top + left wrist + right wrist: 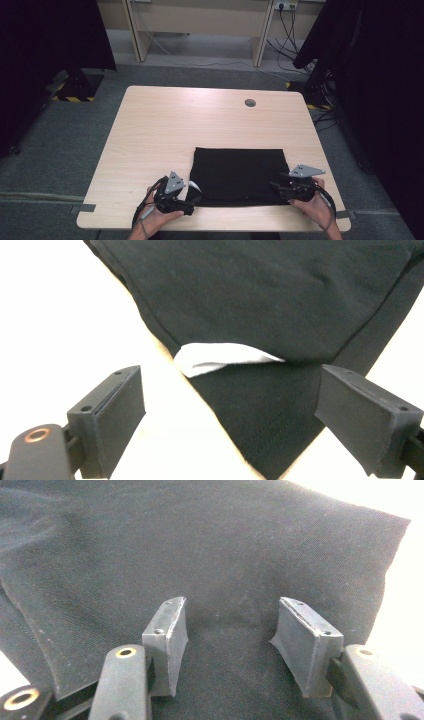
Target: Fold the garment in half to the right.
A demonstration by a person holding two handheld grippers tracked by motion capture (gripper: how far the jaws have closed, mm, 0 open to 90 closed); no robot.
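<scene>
A black folded garment (pixel 239 175) lies flat on the near right part of the wooden table (pixel 165 125). A white label (pixel 194 186) peeks out at its near left corner. My left gripper (pixel 192 199) is at that corner; in the left gripper view its jaws (pixel 230 410) stand wide open, the cloth's corner (pixel 260 300) and the label (pixel 220 357) between them, untouched by the pads. My right gripper (pixel 280 186) is at the garment's near right edge. In the right gripper view it (pixel 230 635) is open, hovering low over the black cloth (pixel 200 545), gripping nothing.
A round cable hole (pixel 250 103) sits near the table's far edge. Dark curtains (pixel 50 35) hang at both sides, and a desk frame (pixel 200 30) with cables stands behind on the grey floor. The table's left half is bare wood.
</scene>
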